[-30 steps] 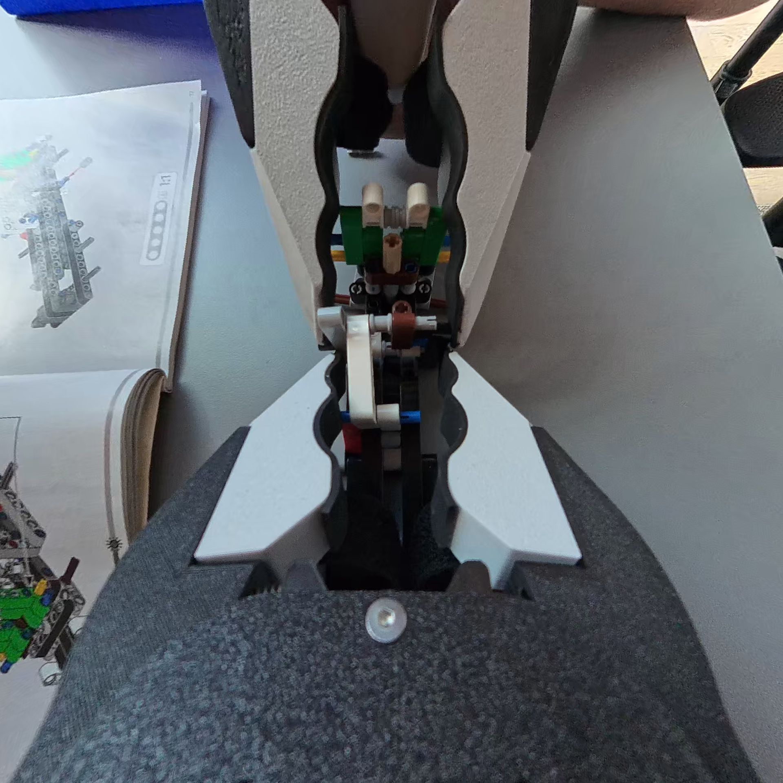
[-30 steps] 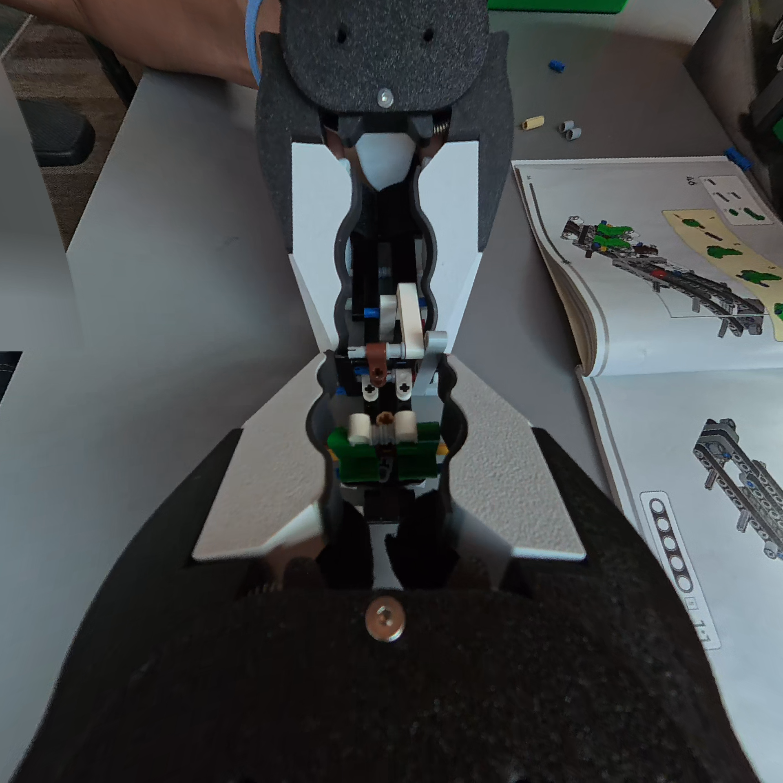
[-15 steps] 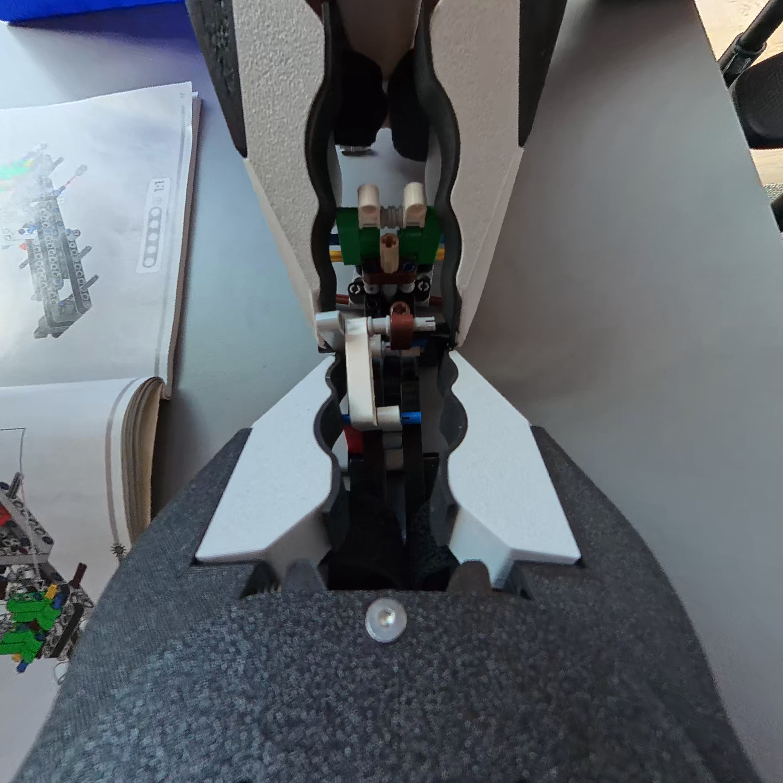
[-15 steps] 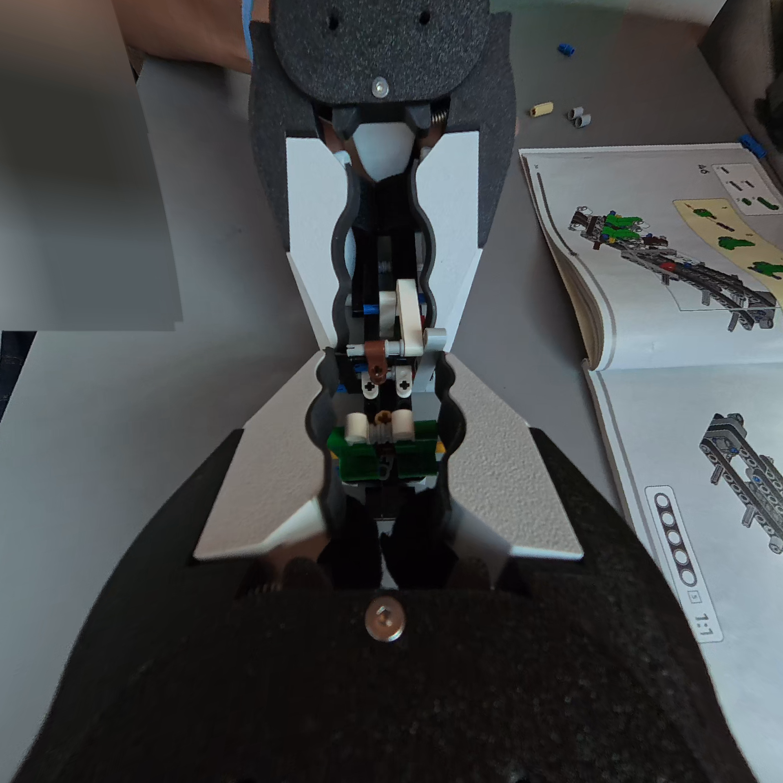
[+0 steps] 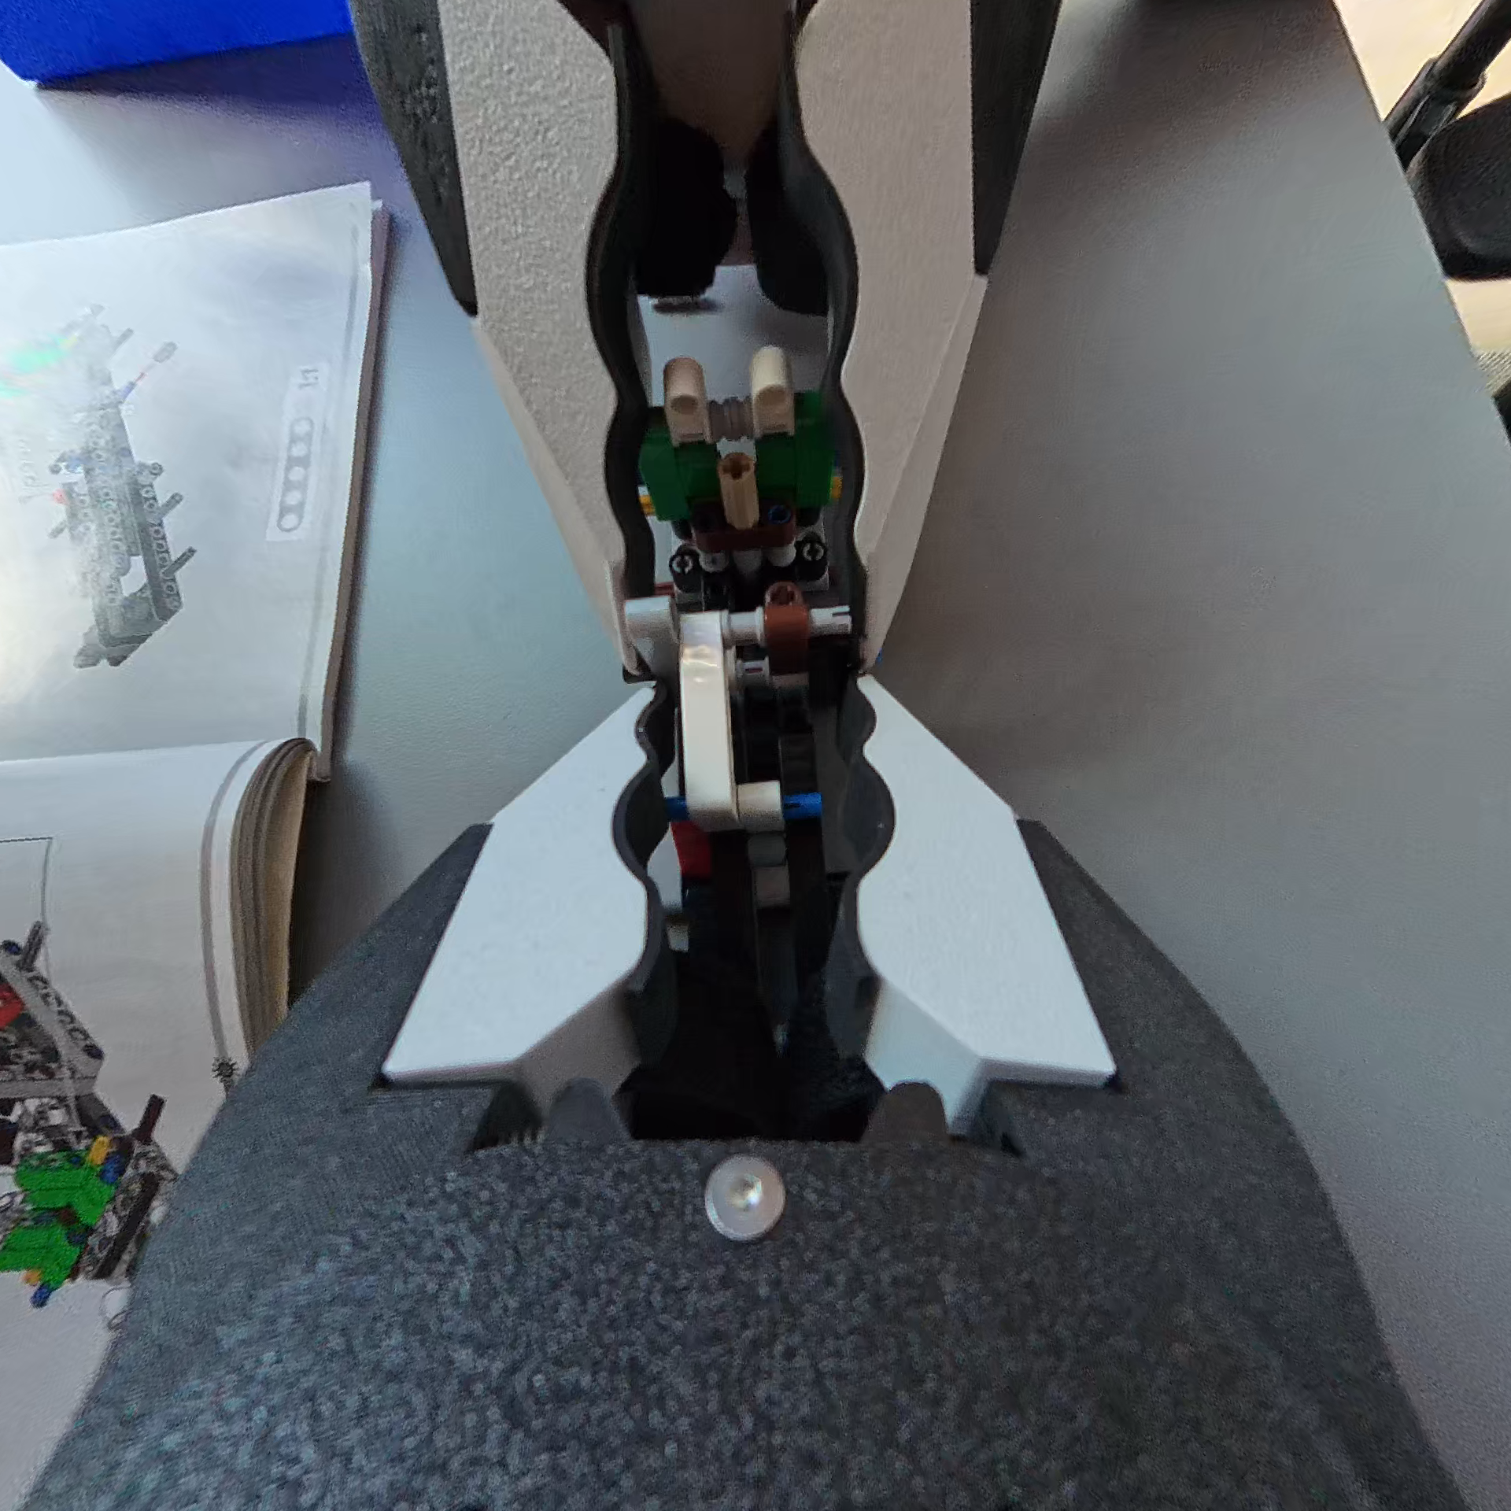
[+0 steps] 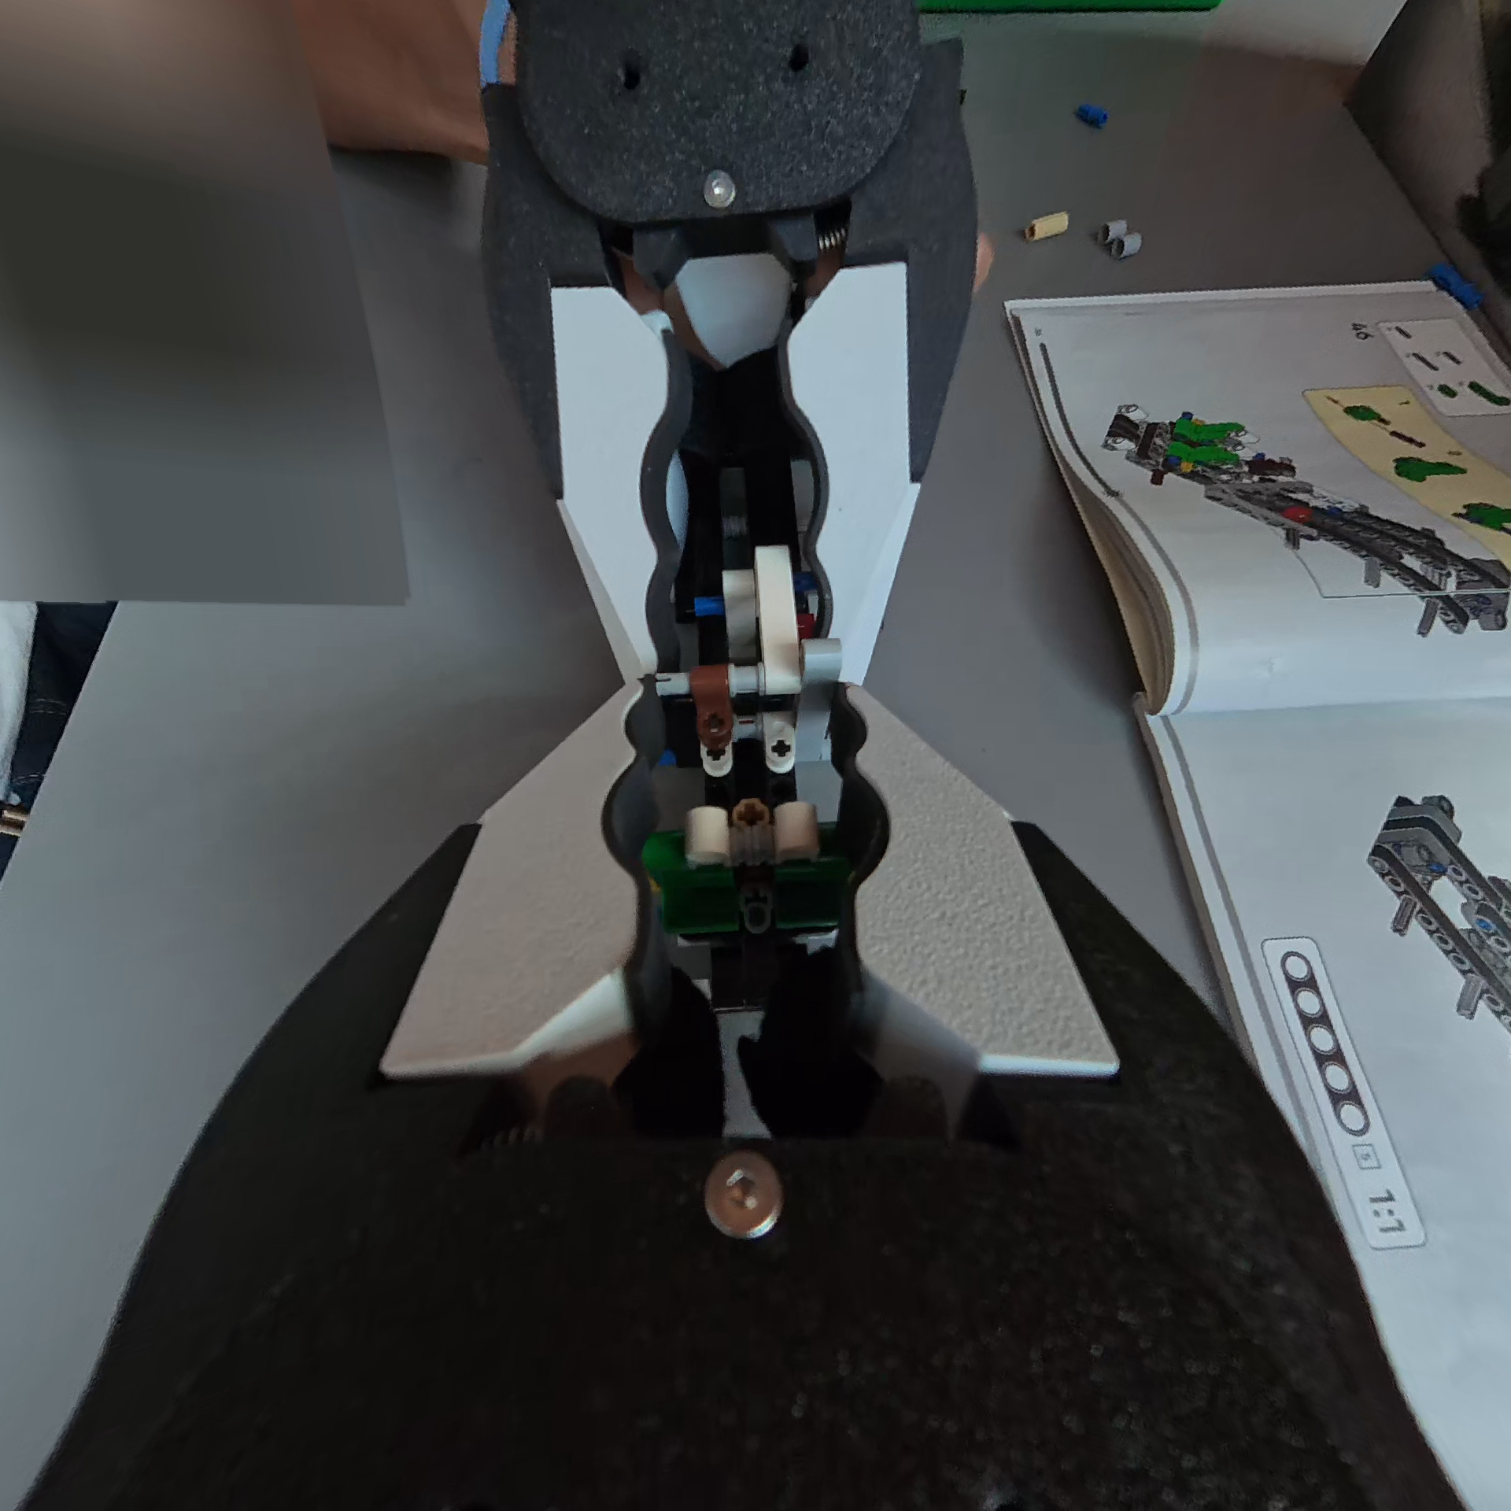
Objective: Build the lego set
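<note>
A long, narrow lego model is held end to end between my two grippers above the grey table. In the left wrist view, my left gripper is shut on the near end, with its black beams and white liftarm. My right gripper comes in from the top, shut on the far end with the green bricks and tan pins. In the right wrist view, my right gripper grips the green end. My left gripper faces it, holding the end with the white liftarm. The fingertips nearly meet.
An open instruction booklet lies left of the grippers; it also shows at the right of the right wrist view. Loose tan, grey and blue pieces lie beyond it. A blue box and a chair sit at the table's far corners. Only a small space, under 4 cm, lies between the two pairs of fingers.
Both grippers stay shut on the model. The pair has shifted slightly over the table, so the booklet has slid a little in both views.
</note>
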